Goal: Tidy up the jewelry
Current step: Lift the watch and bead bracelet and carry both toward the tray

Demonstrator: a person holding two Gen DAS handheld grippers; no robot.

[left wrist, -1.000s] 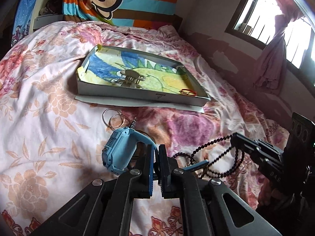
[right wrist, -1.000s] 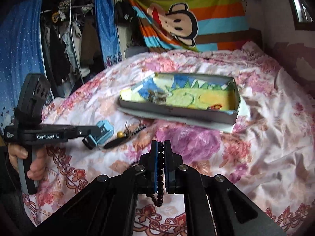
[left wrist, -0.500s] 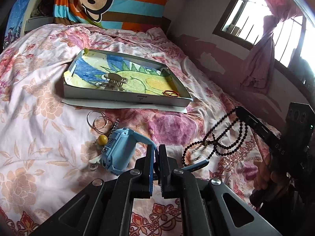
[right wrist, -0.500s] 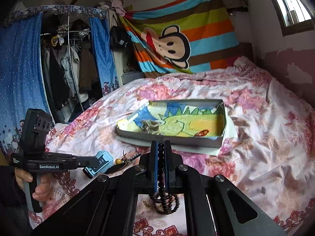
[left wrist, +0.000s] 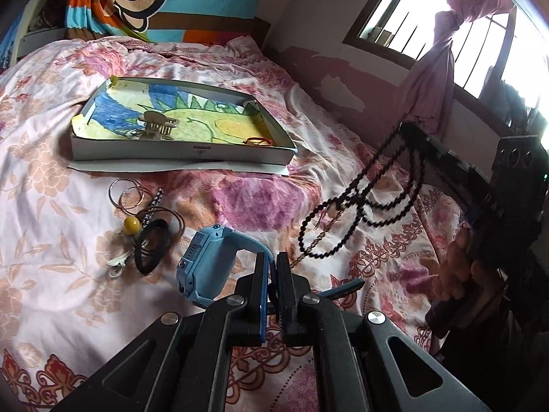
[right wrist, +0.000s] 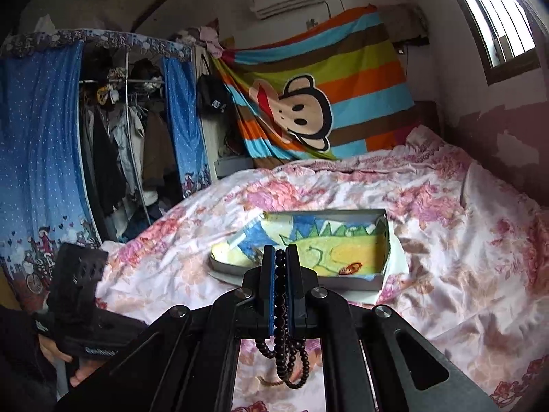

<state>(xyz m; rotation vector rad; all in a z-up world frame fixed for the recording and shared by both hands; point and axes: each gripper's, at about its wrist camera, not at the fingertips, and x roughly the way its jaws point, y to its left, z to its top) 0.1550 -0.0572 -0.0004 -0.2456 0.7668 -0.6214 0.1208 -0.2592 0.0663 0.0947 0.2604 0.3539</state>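
We hold the black bead necklace [right wrist: 280, 312] clamped between the narrow-set fingers of our right gripper [right wrist: 280, 257]; its loops hang free below the tips, lifted clear of the bedspread [left wrist: 51, 206], with a thin brownish chain dangling among the beads. From the left wrist view the same beads [left wrist: 357, 206] droop in several loops off the right gripper [left wrist: 408, 137], up in the air to the right of the box. Our left gripper [left wrist: 271, 267] pinches the strap of the blue watch [left wrist: 206, 267], fingers nearly together, the watch body sticking out to the left of the tips and lifted above the cover. Ahead lies the shallow white box [left wrist: 178, 151], lined with a crayon drawing, resting on a sheet of paper; inside it sit a metal hair clip [left wrist: 156, 125] near the middle and a small red-orange band [left wrist: 257, 142] by the near right corner. Left of the watch, on the bedspread, lies a small heap: thin ring bangles [left wrist: 125, 190], a yellow bead [left wrist: 132, 226], a black hair tie [left wrist: 152, 250] and a dotted hair pin [left wrist: 154, 204]. A striped monkey blanket [right wrist: 308, 103] hangs on the far wall
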